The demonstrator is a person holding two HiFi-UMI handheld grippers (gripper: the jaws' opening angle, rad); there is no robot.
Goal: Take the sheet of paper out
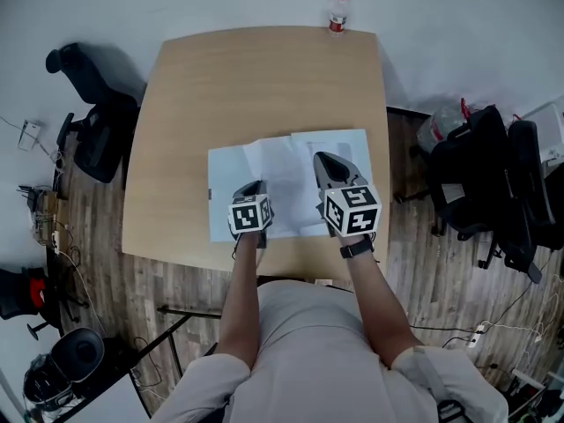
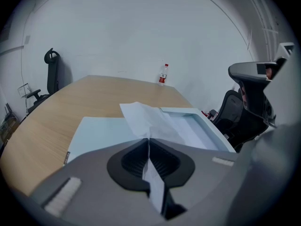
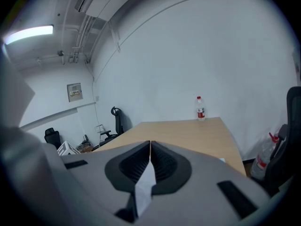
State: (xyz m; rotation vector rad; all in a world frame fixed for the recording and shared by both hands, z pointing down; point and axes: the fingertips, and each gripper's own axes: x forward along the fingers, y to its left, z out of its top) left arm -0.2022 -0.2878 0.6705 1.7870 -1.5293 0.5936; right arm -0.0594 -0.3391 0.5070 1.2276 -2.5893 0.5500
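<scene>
Nearest me, two bare forearms are reaching over the near edge of a rounded light wooden table point(image 1: 247, 86). Each hand is carrying a grey gripper topped with a black-and-white marker cube.

The left gripper point(image 1: 251, 186) is pinching the thin white sheet of paper point(image 2: 141, 114), its jaws pressed together on the sheet's near edge. The right gripper point(image 1: 324, 159) is also clamping narrowly on a pale sliver. Whether that is the same sheet or the folder's cover, I cannot tell.

The sheet is sitting at the middle of the near half of the table, over a flat pale blue plastic folder point(image 2: 99, 135). It is creasing and sloping upward from the folder's open pocket toward the left jaws, with one corner curling free in the air.

I am judging the task as partly done. The grip is made and the near part of the sheet is lifting clear. The far part is, I think, lying inside the pocket, so sliding it fully out is what remains.
</scene>
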